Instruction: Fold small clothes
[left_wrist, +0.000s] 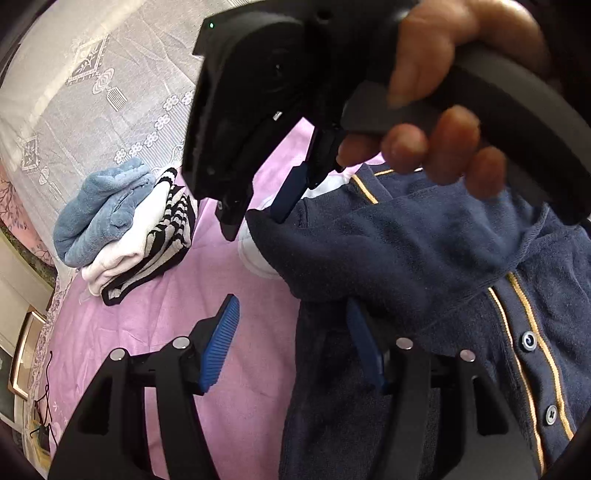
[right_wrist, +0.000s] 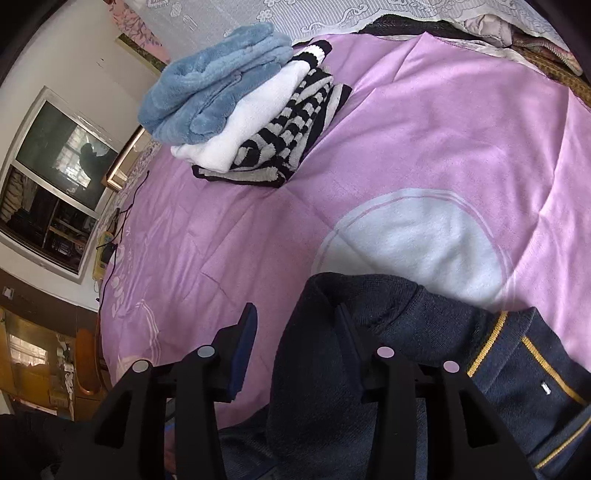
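Two grippers sit at the navy cardigan (left_wrist: 424, 258), nearest the cameras. The left gripper (left_wrist: 295, 347) has its jaws partly apart: one blue pad (left_wrist: 221, 343) stands bare over the pink bedspread (left_wrist: 155, 332), the other is tucked under the navy cloth, so nothing is pinched. The right gripper (right_wrist: 295, 347) is the same — jaws part open, a fold of the sleeve lying between them and over one finger, the pads not pressing on it. In the left wrist view a hand (left_wrist: 443, 122) holds that right gripper's handle above the garment.

The cardigan lies on the bedspread with a sleeve brought across its buttoned, yellow-trimmed front; I judge the fold only partly made, with the body yet to be doubled and the piece moved to the stack.

Further off, near the lace cover (left_wrist: 110, 74), a stack of three folded pieces — a blue fleece (right_wrist: 214, 88), a white one (right_wrist: 251, 125) and a black-and-white striped knit (right_wrist: 288, 147) — looks finished.

The bedspread between is bare; only the sleeve draped on the fingers could snag
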